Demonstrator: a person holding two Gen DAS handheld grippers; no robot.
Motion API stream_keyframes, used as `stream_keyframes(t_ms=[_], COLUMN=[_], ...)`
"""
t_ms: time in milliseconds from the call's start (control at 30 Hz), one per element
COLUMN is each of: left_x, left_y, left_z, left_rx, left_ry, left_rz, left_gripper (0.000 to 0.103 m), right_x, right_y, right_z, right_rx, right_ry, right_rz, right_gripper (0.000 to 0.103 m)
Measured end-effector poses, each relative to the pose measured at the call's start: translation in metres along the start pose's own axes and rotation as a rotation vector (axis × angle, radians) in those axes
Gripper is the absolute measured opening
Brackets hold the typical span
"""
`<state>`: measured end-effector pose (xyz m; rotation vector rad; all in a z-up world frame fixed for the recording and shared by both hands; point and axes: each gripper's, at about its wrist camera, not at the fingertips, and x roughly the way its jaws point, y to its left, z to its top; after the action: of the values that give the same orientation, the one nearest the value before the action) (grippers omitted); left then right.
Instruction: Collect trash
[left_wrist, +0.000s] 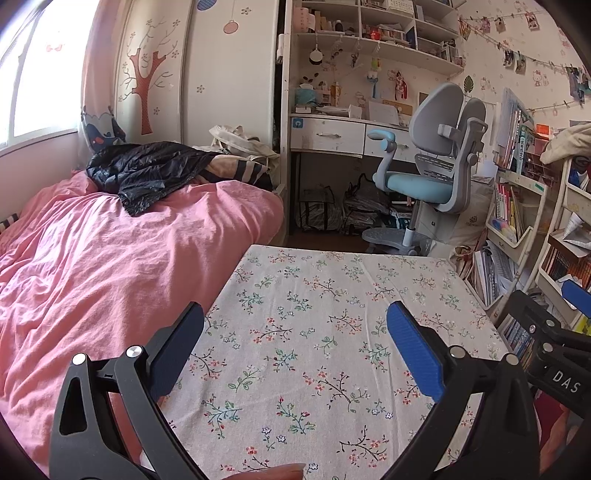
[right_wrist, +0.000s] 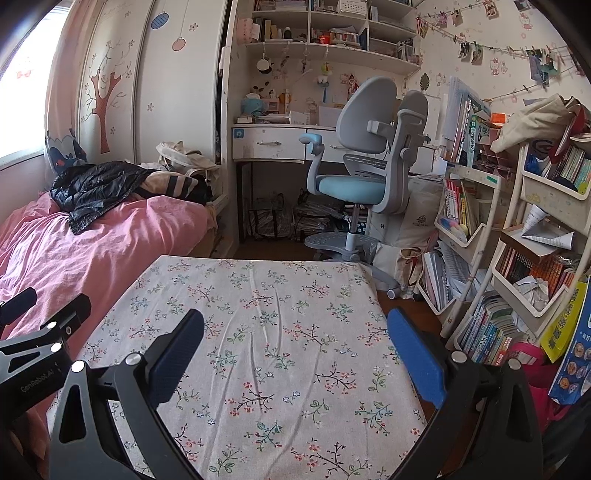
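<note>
Left wrist: left gripper (left_wrist: 295, 343) (jaws wide) above floral table (left_wrist: 314, 280).

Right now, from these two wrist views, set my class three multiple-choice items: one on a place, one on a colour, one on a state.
1. Where does the black jacket lie?
A. On the pink bed
B. On the chair seat
C. On the floral table

2. What colour is the seat of the desk chair?
A. Red
B. Light blue
C. Black

3. How do the left tongs and right tongs stand?
A. Both shut on paper
B. One open, one shut
C. Both open, holding nothing

Answers:
1 A, the jacket is spread over the far end of the pink bedding.
2 B, the cushion is light blue on a grey frame.
3 C, each view shows its fingers wide apart with only the floral tablecloth between them.
</note>
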<state>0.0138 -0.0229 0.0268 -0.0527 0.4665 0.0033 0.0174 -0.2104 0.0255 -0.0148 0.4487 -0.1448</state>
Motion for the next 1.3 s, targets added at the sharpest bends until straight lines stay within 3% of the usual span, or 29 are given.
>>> stream_keyframes(t_ms=[1300], left_x=[0.0015], left_y=[0.0027], left_z=[0.0003], left_rx=[-0.008], left_ry=[0.016], left_rz=[-0.008], left_gripper=[0.096], right_x=[0.0015], right_y=[-0.0003], right_z=[0.0001], right_rx=[-0.005], right_ry=[0.005], right_rz=[0.000], right_gripper=[0.096])
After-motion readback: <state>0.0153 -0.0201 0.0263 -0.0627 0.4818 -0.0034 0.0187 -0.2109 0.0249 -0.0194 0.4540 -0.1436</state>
